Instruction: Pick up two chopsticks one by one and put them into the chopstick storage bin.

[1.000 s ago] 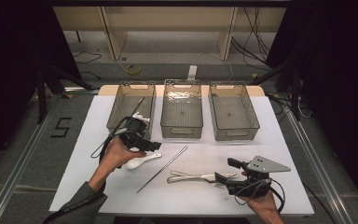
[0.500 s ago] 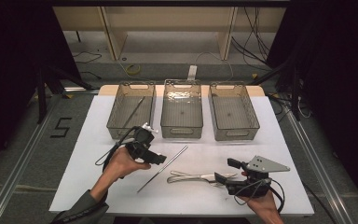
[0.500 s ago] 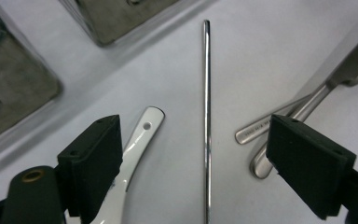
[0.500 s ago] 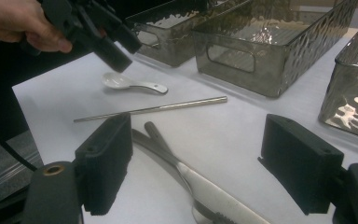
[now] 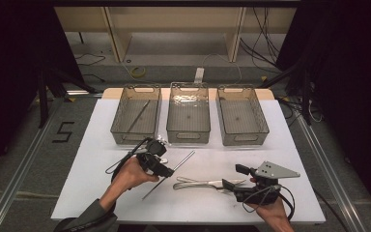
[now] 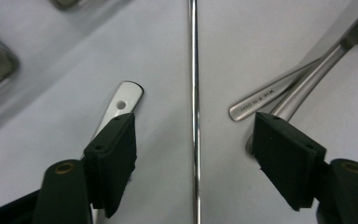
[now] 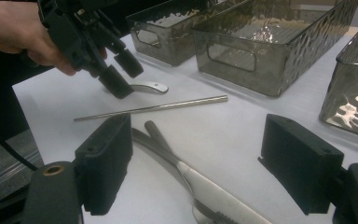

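Note:
A thin metal rod lies slanted on the white table. My left gripper hangs low over it. In the left gripper view the rod runs straight up between the two pads of that gripper. The jaws have just been closing, but a gap remains on each side of the rod. Steel cutlery lies to the rod's right. My right gripper rests open at its blade end, and the cutlery lies between its jaws untouched.
Three clear bins stand in a row at the back: left with a rod inside, middle and right. A flat handle with a hole lies beside the left gripper's left pad.
The left hand has moved right and down, from above the flat handle to over the rod, and its jaws stand narrower. The right gripper has not moved.

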Demonstrator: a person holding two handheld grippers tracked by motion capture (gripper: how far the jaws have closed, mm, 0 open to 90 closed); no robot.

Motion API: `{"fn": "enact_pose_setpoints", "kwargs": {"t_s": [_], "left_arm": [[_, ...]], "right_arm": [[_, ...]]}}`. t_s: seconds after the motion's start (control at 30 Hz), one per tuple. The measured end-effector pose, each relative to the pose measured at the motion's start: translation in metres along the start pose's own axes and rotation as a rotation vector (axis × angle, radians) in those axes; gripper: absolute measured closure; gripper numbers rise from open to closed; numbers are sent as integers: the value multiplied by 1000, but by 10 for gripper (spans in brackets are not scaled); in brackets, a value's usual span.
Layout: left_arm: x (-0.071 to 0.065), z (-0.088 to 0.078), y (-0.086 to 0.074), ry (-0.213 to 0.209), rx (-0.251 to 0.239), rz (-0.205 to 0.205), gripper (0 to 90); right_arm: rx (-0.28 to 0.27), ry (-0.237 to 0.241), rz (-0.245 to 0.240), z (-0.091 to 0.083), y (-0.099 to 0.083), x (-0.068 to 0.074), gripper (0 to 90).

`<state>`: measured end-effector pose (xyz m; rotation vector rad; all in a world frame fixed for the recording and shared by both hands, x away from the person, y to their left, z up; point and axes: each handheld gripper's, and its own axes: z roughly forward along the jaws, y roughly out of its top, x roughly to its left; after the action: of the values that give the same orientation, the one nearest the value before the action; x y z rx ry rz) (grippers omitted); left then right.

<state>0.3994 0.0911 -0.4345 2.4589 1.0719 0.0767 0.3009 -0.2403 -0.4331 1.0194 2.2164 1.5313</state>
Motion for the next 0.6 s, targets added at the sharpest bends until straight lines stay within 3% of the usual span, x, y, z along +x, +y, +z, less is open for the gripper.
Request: {"fn": "enact_pose_setpoints", "kwargs": {"t_s": [0.17,0.6], "left_arm": [[-3,6,0,9,35,15,421],[-7,16,1,-9,89,35,566]], "right_arm": [[1,1,0,0,0,0,258],[7,2,1,1,0,0,258]]}}
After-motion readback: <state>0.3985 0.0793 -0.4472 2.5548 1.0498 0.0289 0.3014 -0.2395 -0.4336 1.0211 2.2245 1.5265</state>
